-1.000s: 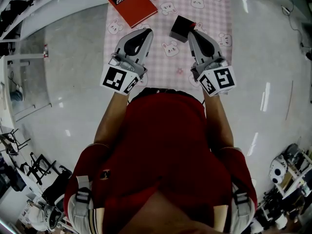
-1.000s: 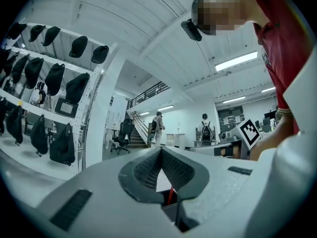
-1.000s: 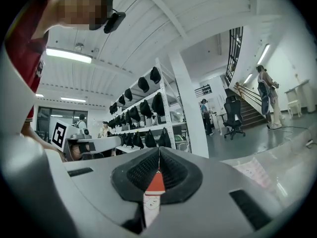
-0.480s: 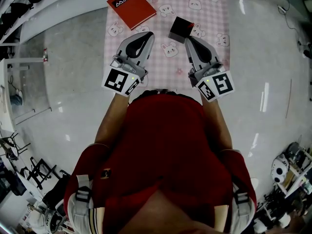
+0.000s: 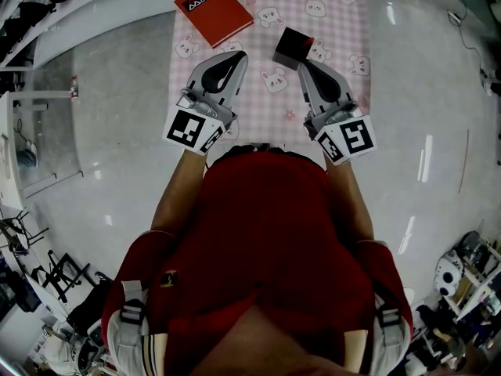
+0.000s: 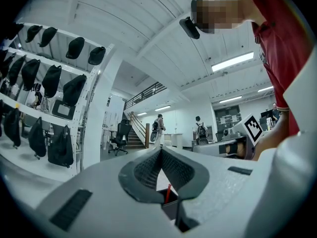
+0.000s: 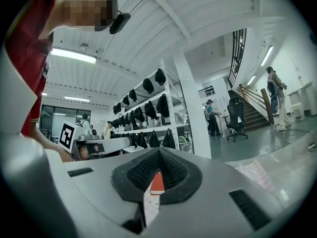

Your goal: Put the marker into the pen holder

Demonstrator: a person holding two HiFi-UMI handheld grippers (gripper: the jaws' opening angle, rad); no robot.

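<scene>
A black cube-shaped pen holder (image 5: 290, 47) stands on the pink bunny-print cloth (image 5: 337, 22). A red marker (image 6: 168, 192) stands upright in it; in the head view only its red tip (image 5: 311, 42) shows at the holder's right edge. My right gripper (image 5: 304, 64) is shut and empty, its tip just short of the holder on the near side. My left gripper (image 5: 236, 56) is also shut and empty, a little to the holder's left. In the left gripper view, the holder (image 6: 172, 206) shows through the gap under the closed gripper (image 6: 161, 150). My right gripper (image 7: 159, 150) also shows shut in its own view.
A red book (image 5: 213, 9) lies on the cloth's far left corner; it also shows in the right gripper view as a red book (image 7: 157, 183) beyond the closed jaws. Glossy grey floor (image 5: 109, 92) surrounds the cloth. Shelving with black bags (image 6: 49, 78) stands off to the side.
My right gripper has drawn back a little from the pen holder, toward the person. The left gripper has hardly moved.
</scene>
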